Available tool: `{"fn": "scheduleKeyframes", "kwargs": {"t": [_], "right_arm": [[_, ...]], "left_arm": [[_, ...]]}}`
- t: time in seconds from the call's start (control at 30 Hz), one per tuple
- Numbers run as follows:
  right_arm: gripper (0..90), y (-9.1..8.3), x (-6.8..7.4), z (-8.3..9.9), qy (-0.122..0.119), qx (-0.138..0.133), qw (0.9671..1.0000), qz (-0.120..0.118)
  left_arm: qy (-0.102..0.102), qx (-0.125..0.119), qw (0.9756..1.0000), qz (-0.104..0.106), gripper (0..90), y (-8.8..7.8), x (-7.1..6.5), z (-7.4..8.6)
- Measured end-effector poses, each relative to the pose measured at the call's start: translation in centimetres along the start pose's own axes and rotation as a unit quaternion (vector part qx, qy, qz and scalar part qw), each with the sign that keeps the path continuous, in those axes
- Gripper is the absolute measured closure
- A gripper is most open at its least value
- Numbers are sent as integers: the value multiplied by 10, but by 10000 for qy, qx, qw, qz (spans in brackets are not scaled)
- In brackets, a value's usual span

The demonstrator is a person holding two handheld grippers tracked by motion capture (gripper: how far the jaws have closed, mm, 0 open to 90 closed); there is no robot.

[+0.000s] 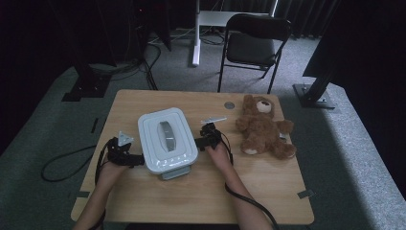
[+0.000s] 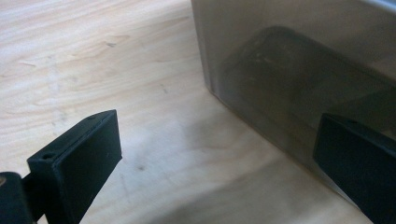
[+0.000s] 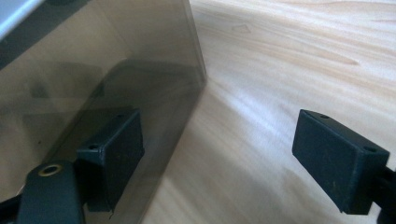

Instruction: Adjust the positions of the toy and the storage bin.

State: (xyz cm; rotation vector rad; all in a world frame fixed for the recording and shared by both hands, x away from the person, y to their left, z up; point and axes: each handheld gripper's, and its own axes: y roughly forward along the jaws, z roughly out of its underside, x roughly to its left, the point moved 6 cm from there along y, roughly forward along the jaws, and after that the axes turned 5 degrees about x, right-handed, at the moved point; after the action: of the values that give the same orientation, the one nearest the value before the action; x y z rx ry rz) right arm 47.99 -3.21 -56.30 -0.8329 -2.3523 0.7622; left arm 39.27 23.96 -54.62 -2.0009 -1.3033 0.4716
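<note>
A box with a white lid (image 1: 167, 139) and smoky see-through walls stands in the middle of the wooden table (image 1: 158, 201). My left gripper (image 1: 136, 159) lies at the box's near left side. In the left gripper view its jaws stand wide apart (image 2: 215, 154) with bare wood between them, and the box wall (image 2: 289, 70) is just behind the right jaw. My right gripper (image 1: 200, 143) is at the box's right side, open (image 3: 219, 154). Its left jaw lies close against the box wall (image 3: 93, 70), and the right jaw hangs over bare wood.
A brown teddy bear (image 1: 263, 127) lies on the table's right side, close to my right hand. A small round disc (image 1: 229, 105) sits near the far edge. Beyond the table stand a black folding chair (image 1: 253, 43) and dark stand bases on grey carpet.
</note>
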Motion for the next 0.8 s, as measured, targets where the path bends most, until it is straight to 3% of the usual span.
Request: {"fn": "scheduleKeyframes", "kwargs": {"t": [0.17, 0.33, 0.63, 0.8], "right_arm": [[166, -9, 4, 10, -124, -24, 9999, -15], [170, -19, 9, 22, -325, -46, 9995, 18], [183, -32, 16, 38, -493, -23, 9988, 16], [182, -41, 18, 46, -586, -68, 9983, 3]], "left_arm": [[156, 1, 9999, 58, 18, -8, -15, 8], [162, -61, 9998, 118, 18, -14, -26, 16], [332, -6, 9993, 165, 18, -25, -46, 24], [319, -8, 9992, 251, 18, -29, -56, 29]]}}
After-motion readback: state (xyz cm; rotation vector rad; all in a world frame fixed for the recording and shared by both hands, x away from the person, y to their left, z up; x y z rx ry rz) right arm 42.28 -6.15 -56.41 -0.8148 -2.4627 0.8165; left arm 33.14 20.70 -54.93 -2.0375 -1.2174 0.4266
